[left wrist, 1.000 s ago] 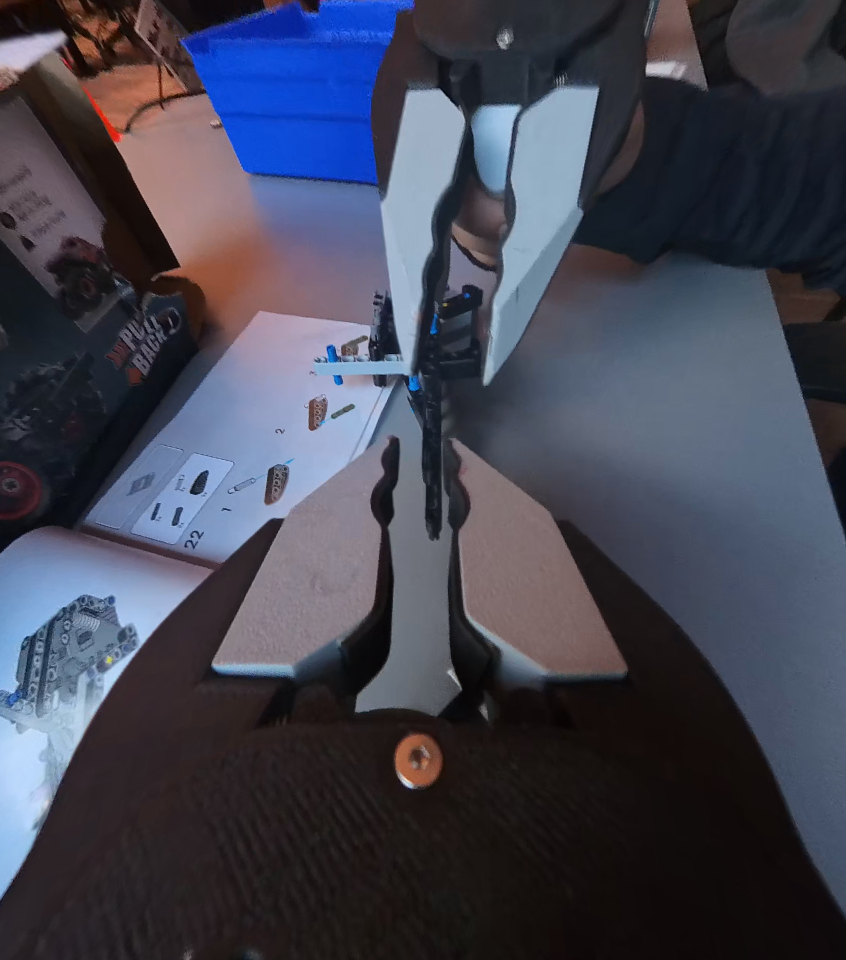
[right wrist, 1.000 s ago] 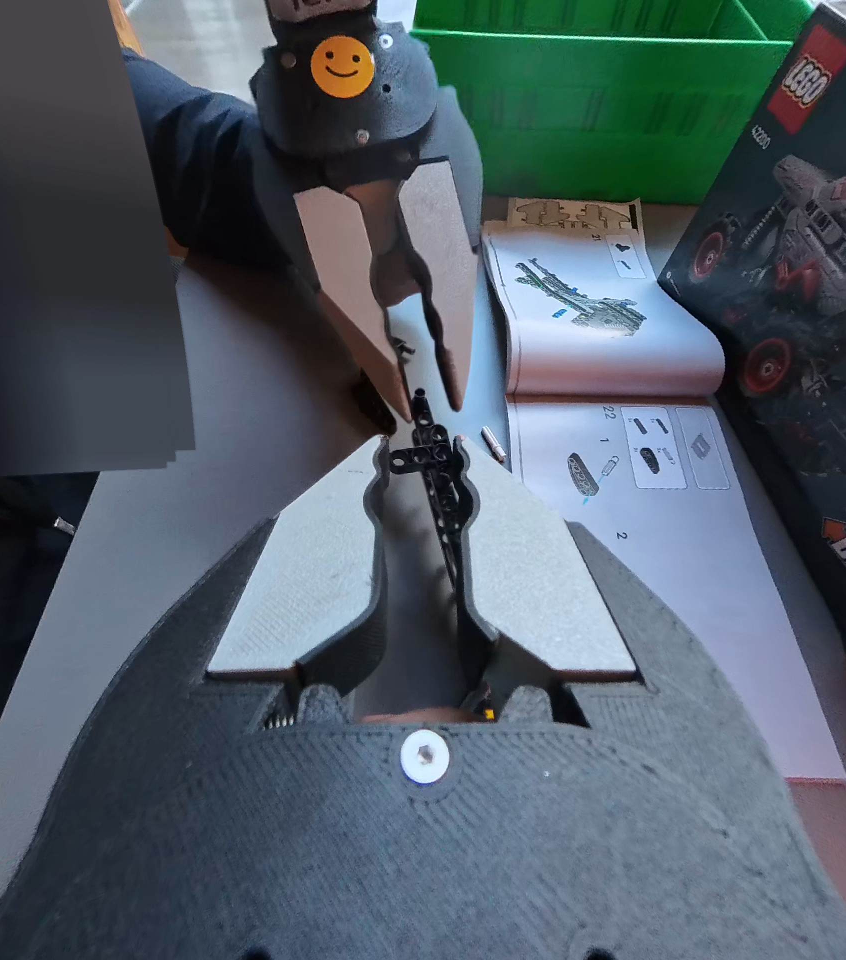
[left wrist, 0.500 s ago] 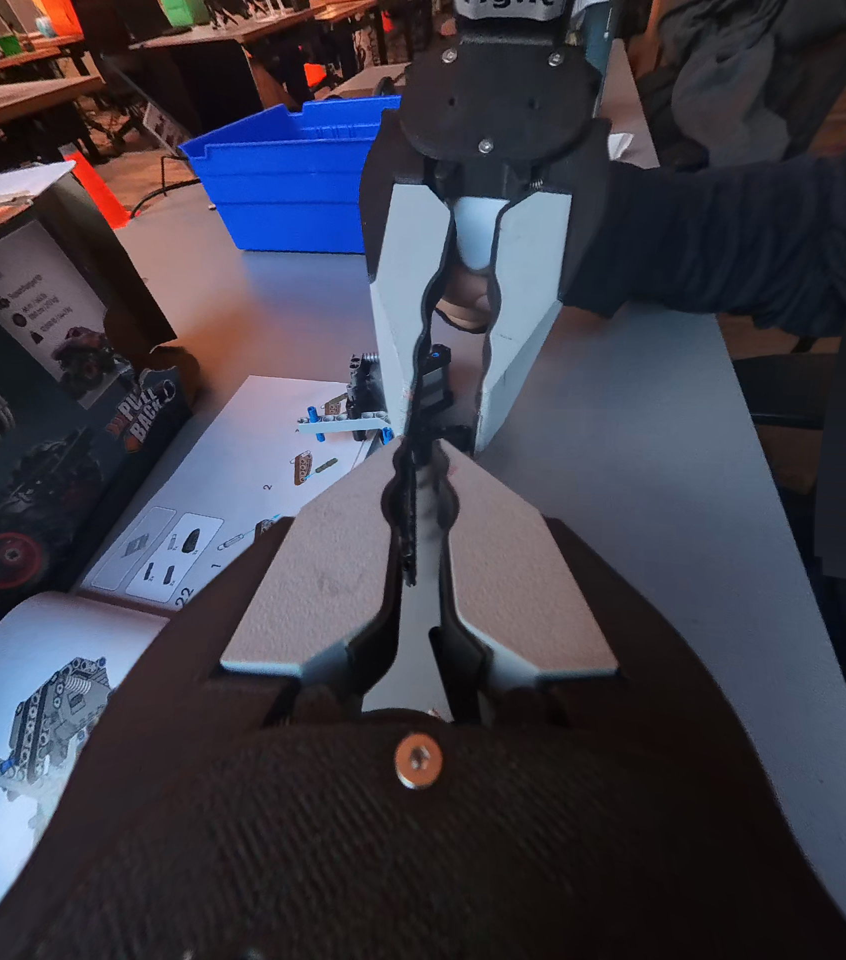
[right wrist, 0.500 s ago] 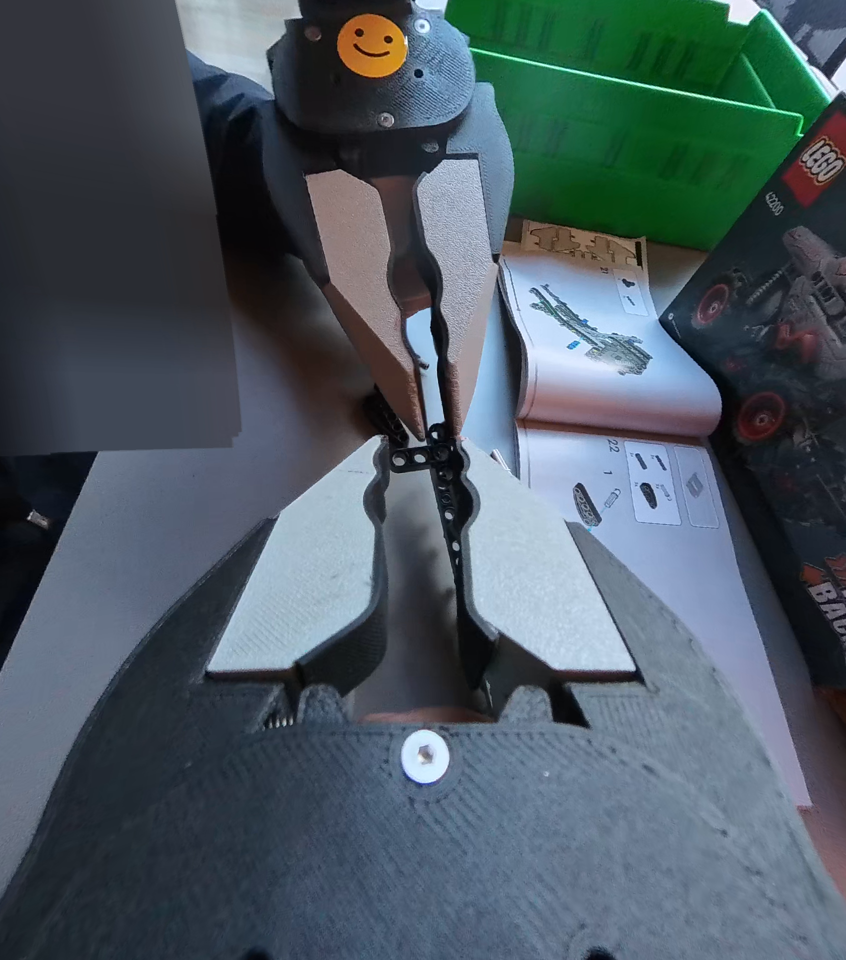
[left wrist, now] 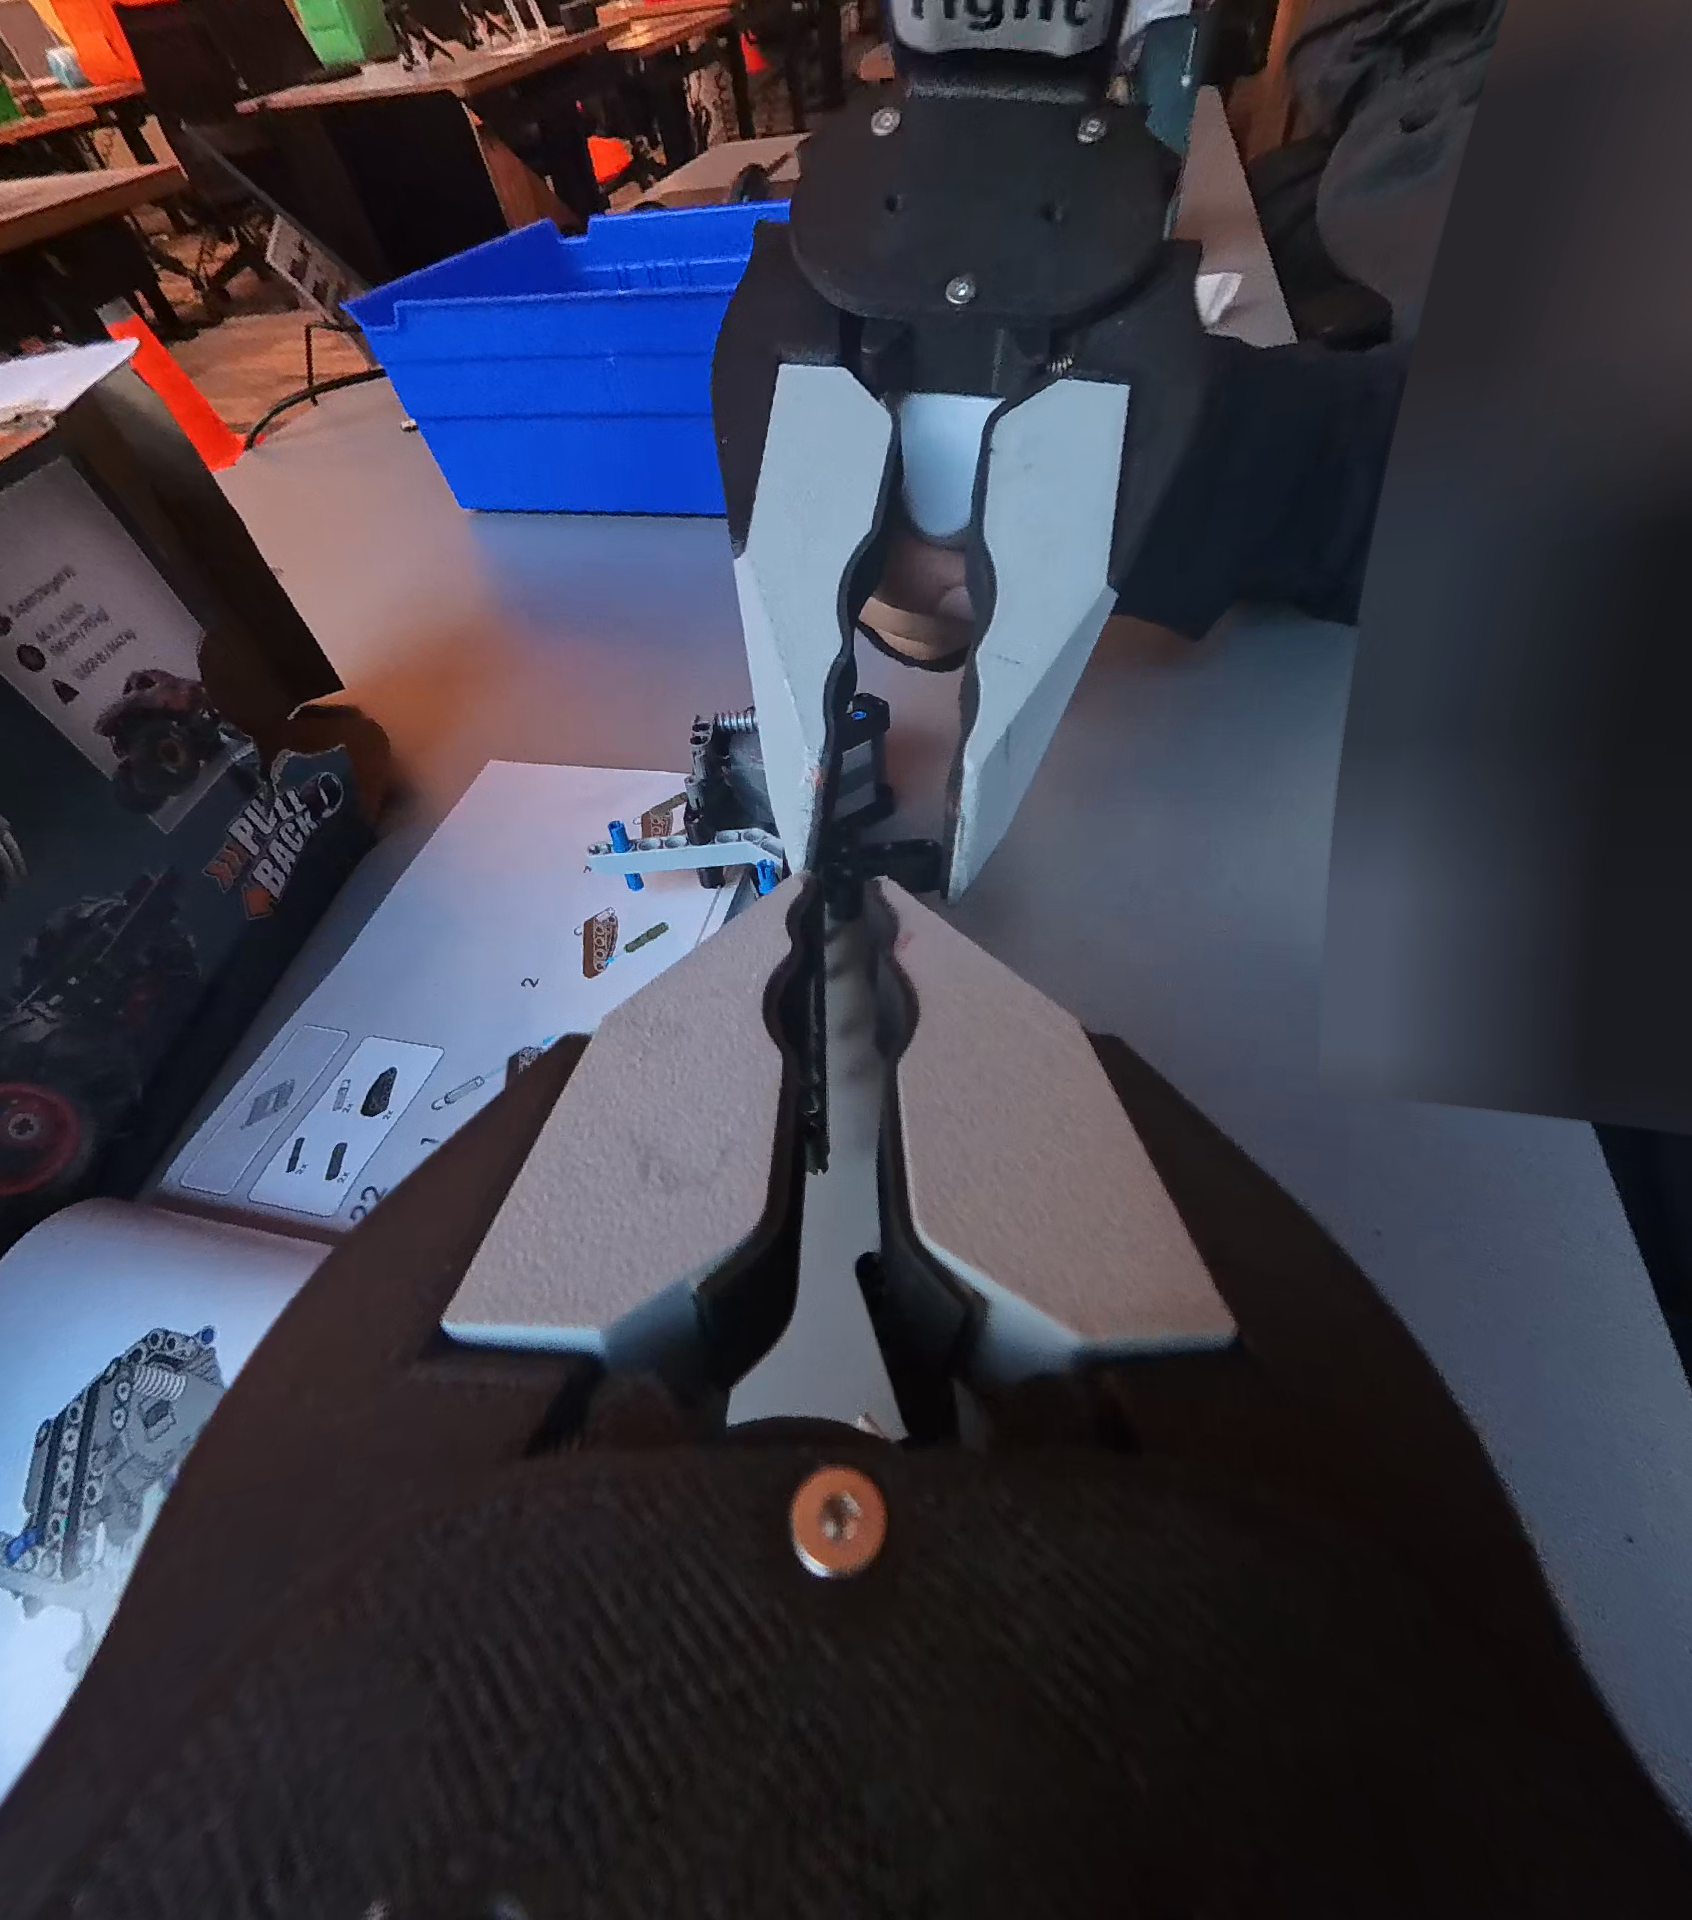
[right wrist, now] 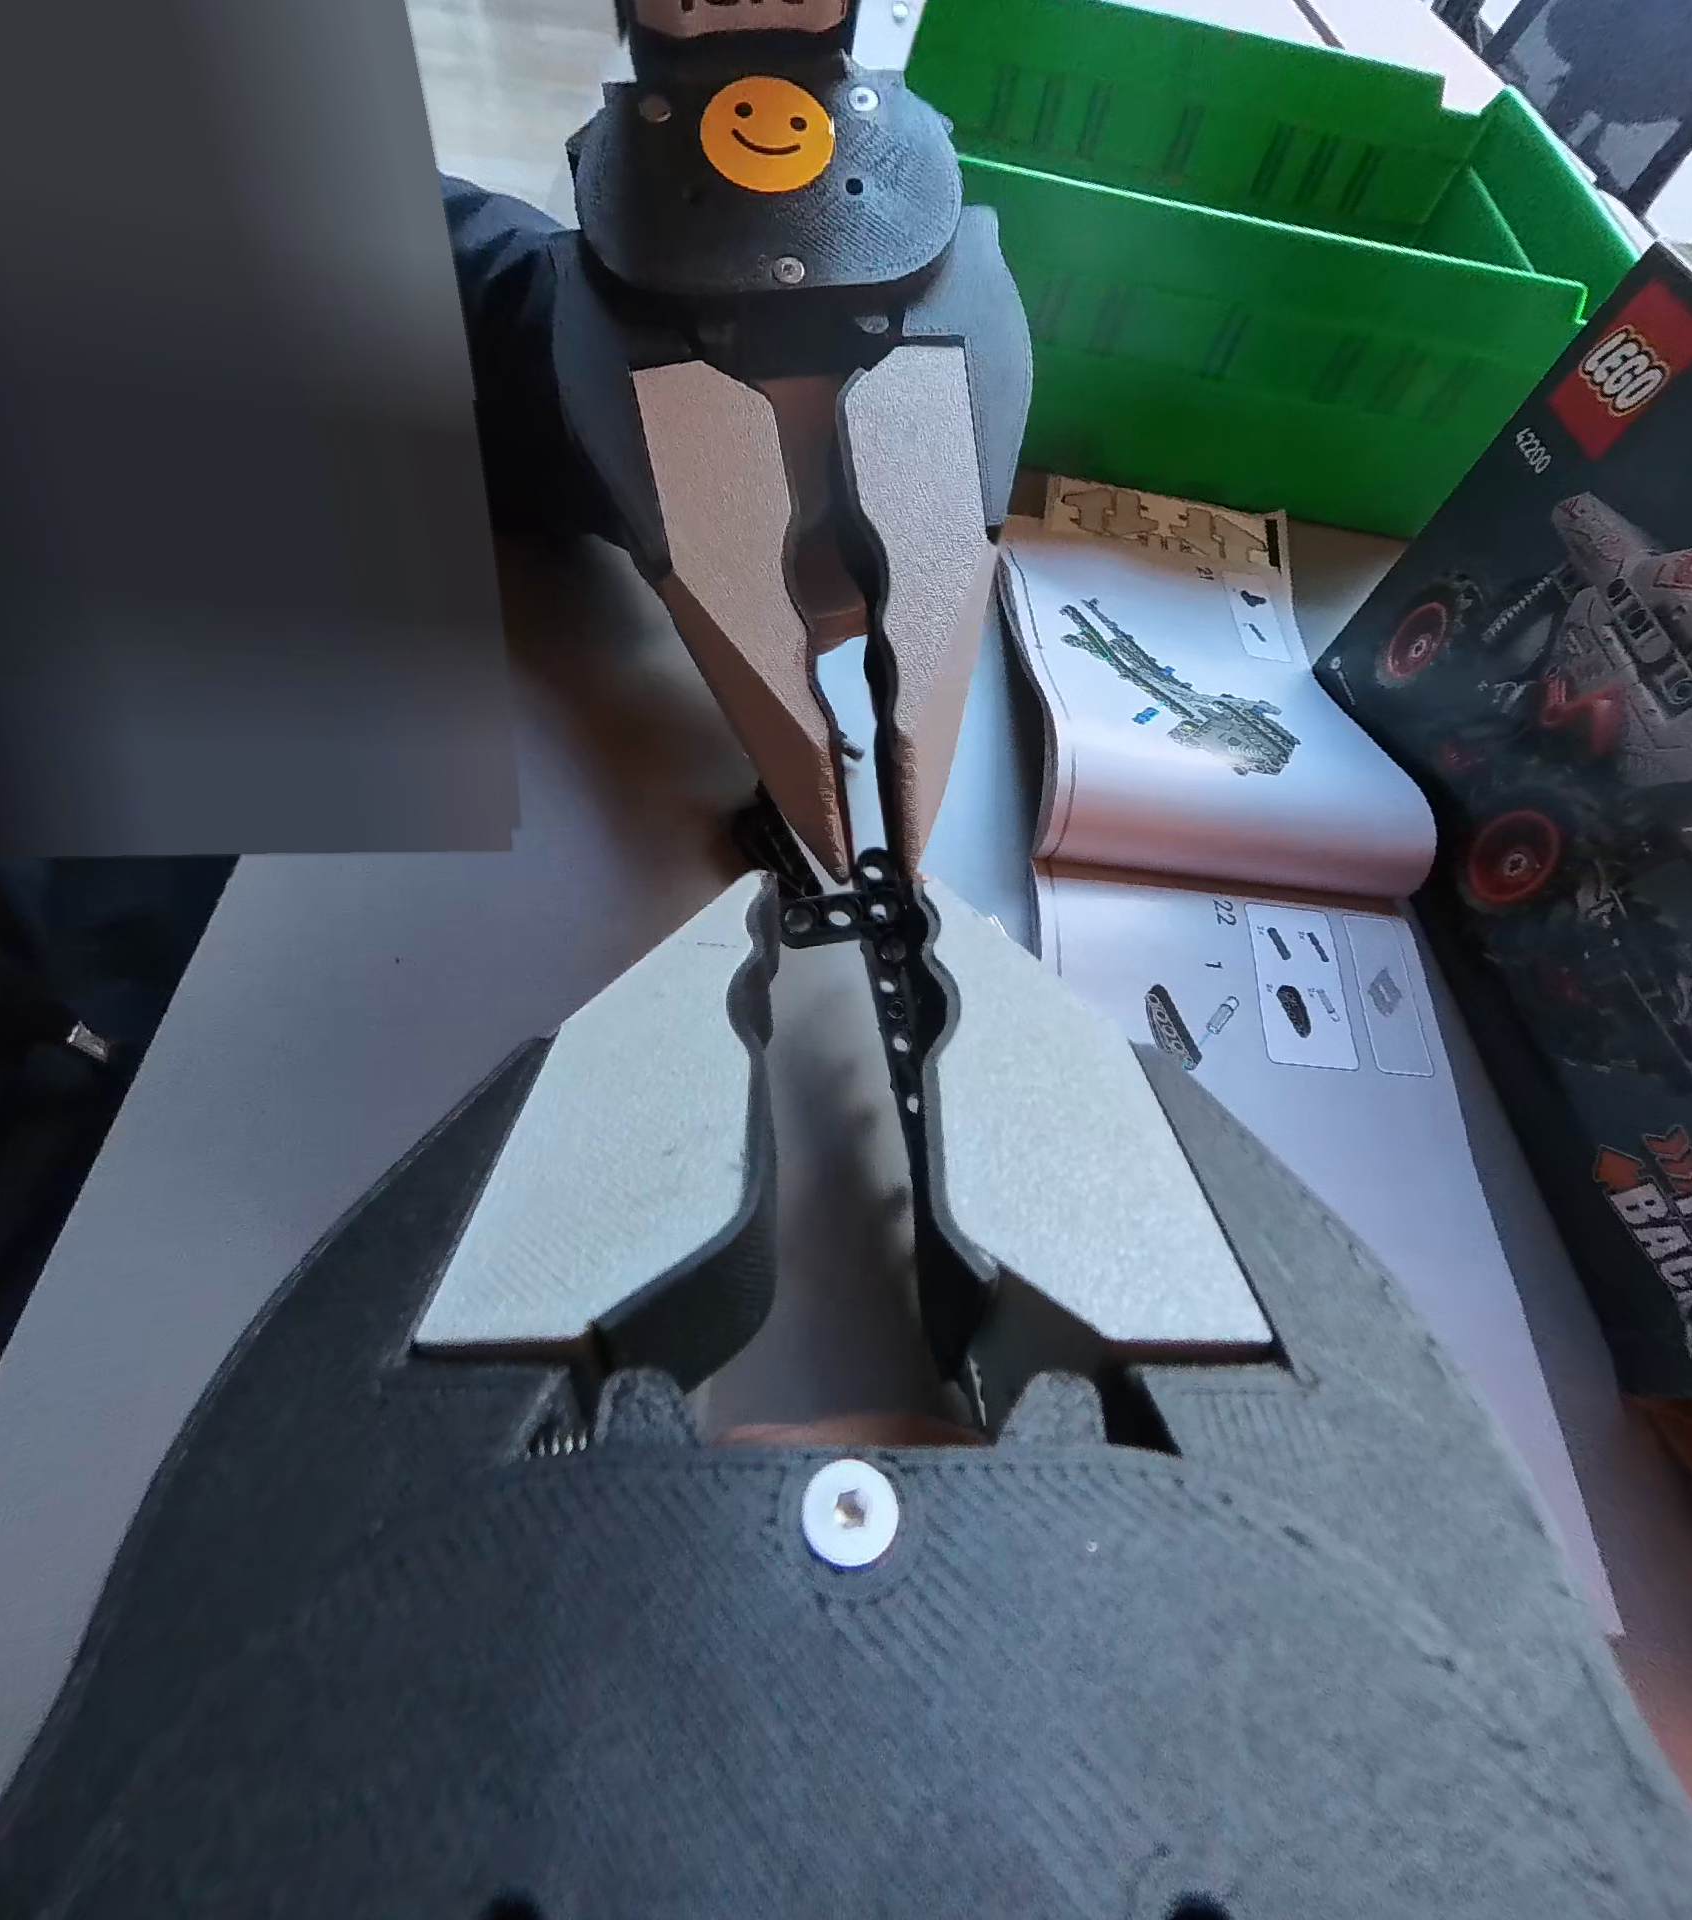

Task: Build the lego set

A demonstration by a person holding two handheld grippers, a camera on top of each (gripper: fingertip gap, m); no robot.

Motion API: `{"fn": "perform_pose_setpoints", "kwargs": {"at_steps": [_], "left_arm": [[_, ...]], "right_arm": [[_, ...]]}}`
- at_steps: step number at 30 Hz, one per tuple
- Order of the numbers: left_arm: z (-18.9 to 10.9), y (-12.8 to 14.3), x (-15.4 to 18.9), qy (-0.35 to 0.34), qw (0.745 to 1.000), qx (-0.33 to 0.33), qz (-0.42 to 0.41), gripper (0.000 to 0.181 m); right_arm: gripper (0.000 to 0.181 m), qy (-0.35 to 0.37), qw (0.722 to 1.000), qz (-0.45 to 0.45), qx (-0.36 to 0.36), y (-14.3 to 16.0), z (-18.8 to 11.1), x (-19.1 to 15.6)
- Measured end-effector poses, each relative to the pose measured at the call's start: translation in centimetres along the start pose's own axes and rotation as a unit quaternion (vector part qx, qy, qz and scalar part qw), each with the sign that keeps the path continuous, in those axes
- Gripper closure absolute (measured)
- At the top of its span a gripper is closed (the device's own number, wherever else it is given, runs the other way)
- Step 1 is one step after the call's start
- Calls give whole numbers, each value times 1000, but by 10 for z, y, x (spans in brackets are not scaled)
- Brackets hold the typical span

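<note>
The two claws meet tip to tip above the grey worktop [left wrist: 1185,935]. The left claw [left wrist: 840,914] is clenched on a long, thin black lego beam [right wrist: 899,1023] pierced by a row of small round holes. The beam runs lengthwise between the fingers of the right claw [right wrist: 847,914], lying against one of them with a wide gap on the other side, so I cannot tell whether that claw grips it. A short black cross piece [right wrist: 837,914] sits at right angles on the beam where the tips meet. To the far left, a partly built assembly [left wrist: 717,810] with a white beam and blue pins rests on the open instruction booklet [left wrist: 426,997]. The set's box [right wrist: 1600,831] stands beside the booklet, a blue bin [left wrist: 561,405] farther off.
</note>
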State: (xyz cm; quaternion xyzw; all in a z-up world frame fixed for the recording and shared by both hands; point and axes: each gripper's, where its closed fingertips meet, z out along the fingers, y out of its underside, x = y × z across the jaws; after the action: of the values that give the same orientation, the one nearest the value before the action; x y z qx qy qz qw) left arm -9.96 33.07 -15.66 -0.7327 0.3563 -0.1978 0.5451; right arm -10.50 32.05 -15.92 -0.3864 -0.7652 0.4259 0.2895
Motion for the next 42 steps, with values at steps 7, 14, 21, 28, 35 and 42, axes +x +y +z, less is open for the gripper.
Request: {"fn": "perform_pose_setpoints", "kwargs": {"at_steps": [7,14,21,28,35,42], "left_arm": [[-1,-1,1,8,1000,7,-1,178],[3,2,2,10,1000,2,2,178],[2,1,4,17,1000,8,3,178],[4,3,4,24,1000,7,-11,177],[2,13,-11,-20,999,-30,0,173],[12,35,-11,-15,997,-77,-2,175]], "right_arm": [[155,3,1000,-17,-23,12,-10,4],[176,16,999,-24,-28,12,-9,7],[177,18,999,-38,-31,13,-9,5],[177,18,998,-53,-40,16,-8,4],[177,27,998,-7,-52,29,-19,24],[178,-7,998,-15,-62,33,-11,19]]}}
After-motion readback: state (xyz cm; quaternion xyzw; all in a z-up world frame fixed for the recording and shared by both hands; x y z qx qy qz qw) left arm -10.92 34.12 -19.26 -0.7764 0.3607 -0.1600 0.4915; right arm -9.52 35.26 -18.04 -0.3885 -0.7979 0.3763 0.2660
